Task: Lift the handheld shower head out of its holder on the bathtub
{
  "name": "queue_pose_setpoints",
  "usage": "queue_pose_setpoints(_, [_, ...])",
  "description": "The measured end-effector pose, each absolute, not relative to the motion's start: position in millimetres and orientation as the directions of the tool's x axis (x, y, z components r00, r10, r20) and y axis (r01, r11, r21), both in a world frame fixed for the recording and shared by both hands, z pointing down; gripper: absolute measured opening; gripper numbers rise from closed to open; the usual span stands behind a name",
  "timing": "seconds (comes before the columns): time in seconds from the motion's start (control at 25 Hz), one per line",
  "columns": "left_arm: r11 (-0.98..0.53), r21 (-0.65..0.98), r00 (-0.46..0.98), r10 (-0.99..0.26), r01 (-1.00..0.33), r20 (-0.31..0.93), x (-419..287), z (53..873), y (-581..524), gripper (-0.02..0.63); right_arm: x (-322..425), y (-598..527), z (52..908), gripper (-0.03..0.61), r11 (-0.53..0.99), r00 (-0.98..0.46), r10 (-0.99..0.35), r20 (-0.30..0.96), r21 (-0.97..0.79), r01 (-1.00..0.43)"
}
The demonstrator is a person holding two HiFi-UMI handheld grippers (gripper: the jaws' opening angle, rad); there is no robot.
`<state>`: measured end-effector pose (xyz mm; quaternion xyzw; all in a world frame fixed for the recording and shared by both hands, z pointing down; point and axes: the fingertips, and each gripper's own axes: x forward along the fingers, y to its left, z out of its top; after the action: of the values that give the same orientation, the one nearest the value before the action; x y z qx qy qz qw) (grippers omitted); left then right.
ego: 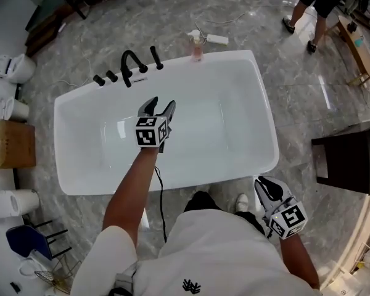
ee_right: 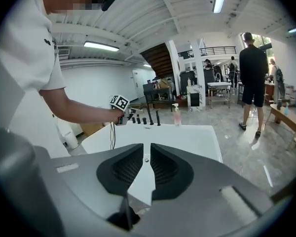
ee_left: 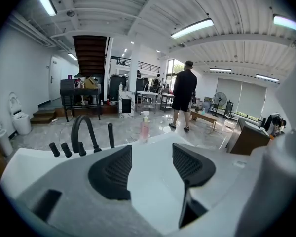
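The handheld shower head (ego: 155, 57) is a slim black stick standing upright in its holder on the far rim of the white bathtub (ego: 259, 103). Beside it are a black arched spout (ego: 130, 65) and small black knobs (ego: 105, 78). My left gripper (ego: 161, 104) hangs open over the tub's inside, short of the fixtures, with nothing between its jaws. The left gripper view shows the shower head (ee_left: 110, 135) ahead and left of the open left gripper (ee_left: 148, 154). My right gripper (ego: 262, 182) is shut and empty, low outside the tub's near right corner. In its own view the right gripper (ee_right: 147, 157) faces the tub.
A pink spray bottle (ego: 197, 45) stands on the far rim right of the shower head. A person (ego: 314, 8) stands on the marble floor at the far right by a wooden bench (ego: 357, 42). A dark cabinet (ego: 351, 156) is at right; toilets (ego: 12, 68) and a cardboard box (ego: 12, 143) at left.
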<state>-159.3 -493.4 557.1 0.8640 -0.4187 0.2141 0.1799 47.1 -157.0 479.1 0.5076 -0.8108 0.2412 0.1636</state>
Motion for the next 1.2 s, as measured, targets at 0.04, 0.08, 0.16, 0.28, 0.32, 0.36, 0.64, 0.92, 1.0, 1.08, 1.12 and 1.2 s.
queue_pose_setpoints(0.04, [-0.580, 0.128, 0.552, -0.649, -0.804, 0.524, -163, 563, -508, 0.262, 44, -161, 481, 0.058, 0.359, -0.424, -0.742, 0.519, -0.226, -0.905])
queue_pose_setpoints(0.08, [-0.575, 0.128, 0.546, -0.651, -0.808, 0.527, -165, 570, -523, 0.259, 42, -166, 484, 0.058, 0.351, -0.419, -0.739, 0.528, -0.229, -0.908])
queue_pose_setpoints(0.16, [-0.565, 0.127, 0.536, -0.654, -0.815, 0.534, -168, 583, -551, 0.258, 40, -173, 491, 0.058, 0.334, -0.410, -0.730, 0.547, -0.237, -0.912])
queue_pose_setpoints(0.28, [-0.555, 0.108, 0.515, -0.659, -0.825, 0.549, -168, 605, -590, 0.255, 37, -181, 504, 0.058, 0.312, -0.401, -0.714, 0.574, -0.251, -0.916])
queue_pose_setpoints(0.32, [-0.548, 0.101, 0.504, -0.662, -0.831, 0.555, -170, 613, -604, 0.255, 36, -183, 508, 0.058, 0.309, -0.400, -0.709, 0.581, -0.254, -0.916])
queue_pose_setpoints(0.36, [-0.540, 0.094, 0.492, -0.666, -0.837, 0.561, -172, 620, -617, 0.255, 35, -187, 511, 0.058, 0.307, -0.400, -0.704, 0.587, -0.257, -0.916])
queue_pose_setpoints(0.64, [-0.518, 0.029, 0.428, -0.673, -0.855, 0.603, -178, 672, -699, 0.256, 39, -201, 542, 0.058, 0.261, -0.386, -0.660, 0.645, -0.285, -0.922])
queue_pose_setpoints(0.92, [-0.507, -0.026, 0.381, -0.681, -0.862, 0.626, -180, 708, -760, 0.259, 35, -205, 569, 0.058, 0.238, -0.386, -0.613, 0.690, -0.304, -0.922])
queue_pose_setpoints(1.0, [-0.493, -0.029, 0.370, -0.689, -0.870, 0.623, -179, 714, -777, 0.259, 36, -207, 572, 0.058, 0.234, -0.384, -0.604, 0.698, -0.306, -0.923])
queue_pose_setpoints(1.08, [-0.484, -0.034, 0.360, -0.695, -0.875, 0.623, -178, 721, -790, 0.259, 38, -208, 576, 0.058, 0.235, -0.384, -0.594, 0.707, -0.304, -0.923])
queue_pose_setpoints(1.12, [-0.481, -0.039, 0.355, -0.697, -0.876, 0.623, -177, 724, -796, 0.259, 39, -209, 578, 0.058, 0.235, -0.383, -0.591, 0.710, -0.303, -0.924])
queue_pose_setpoints(1.2, [-0.474, -0.050, 0.344, -0.703, -0.879, 0.623, -176, 732, -807, 0.259, 40, -211, 582, 0.058, 0.232, -0.380, -0.586, 0.716, -0.300, -0.925])
